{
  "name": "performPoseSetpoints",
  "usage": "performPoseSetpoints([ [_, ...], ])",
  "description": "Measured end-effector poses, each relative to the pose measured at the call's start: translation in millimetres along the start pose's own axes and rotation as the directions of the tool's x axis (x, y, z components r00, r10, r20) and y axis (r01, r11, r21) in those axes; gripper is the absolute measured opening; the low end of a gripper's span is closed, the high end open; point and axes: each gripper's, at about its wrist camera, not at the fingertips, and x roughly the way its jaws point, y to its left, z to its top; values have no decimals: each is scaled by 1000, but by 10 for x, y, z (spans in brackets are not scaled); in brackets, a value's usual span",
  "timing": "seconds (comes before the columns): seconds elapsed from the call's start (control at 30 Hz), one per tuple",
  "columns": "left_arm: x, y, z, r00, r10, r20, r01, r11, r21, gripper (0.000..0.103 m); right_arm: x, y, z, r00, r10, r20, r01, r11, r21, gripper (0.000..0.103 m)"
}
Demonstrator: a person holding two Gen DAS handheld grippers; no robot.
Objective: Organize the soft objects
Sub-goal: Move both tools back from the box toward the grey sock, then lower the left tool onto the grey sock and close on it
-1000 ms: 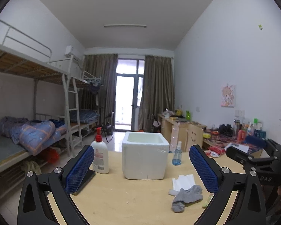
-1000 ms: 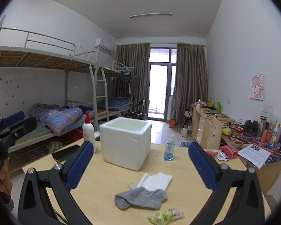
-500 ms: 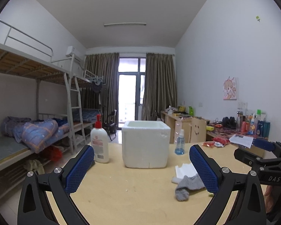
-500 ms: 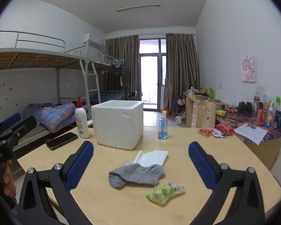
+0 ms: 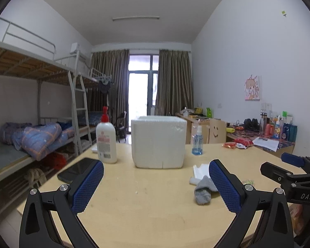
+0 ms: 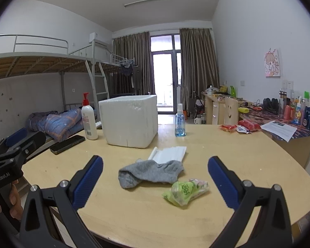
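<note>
A grey sock [image 6: 150,173] lies crumpled on the wooden table [image 6: 237,161], partly over a folded white cloth [image 6: 169,154]. A green soft packet [image 6: 185,190] lies just in front of the sock. A white foam box [image 6: 130,122] stands behind them. My right gripper [image 6: 155,183] is open and empty, with the sock and packet between its fingers' line of sight. My left gripper [image 5: 156,186] is open and empty, left of the sock [image 5: 203,190], facing the foam box [image 5: 158,142]. The right gripper's side shows in the left wrist view [image 5: 295,171].
A lotion pump bottle [image 6: 88,122], a black phone [image 6: 67,144] and a blue spray bottle [image 6: 180,122] stand on the table. Red snack packets [image 6: 239,127] lie at its far right. Bunk beds stand left, a cluttered desk right.
Both grippers have come lower and closer to the table. The sock, cloth and packet now look larger and nearer in the right wrist view. Nothing on the table has moved.
</note>
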Motion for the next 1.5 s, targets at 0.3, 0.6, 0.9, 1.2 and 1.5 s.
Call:
performPoseSetpoints([
  [0.3,67,-38,-37,999,-10,-31,10,1000,9,102,25,-74,-72,999,-26,-33,27,1000,4,102],
  [0.6,312,-322,-78,988,-129,-82,131,991,19,102,-38,-376,-141,991,-117,-60,119,992,40,102],
  [0.9,593,-576,-155,966,-209,-152,216,976,34,102,154,-555,-220,984,-131,-119,139,988,68,102],
  [1.2,933,-621,-258,946,-213,-246,229,973,39,102,344,-628,-297,978,-119,-170,133,988,76,102],
  [1.5,1279,-731,-296,893,-244,-377,274,961,25,89,437,-702,-321,975,-109,-193,130,986,100,102],
])
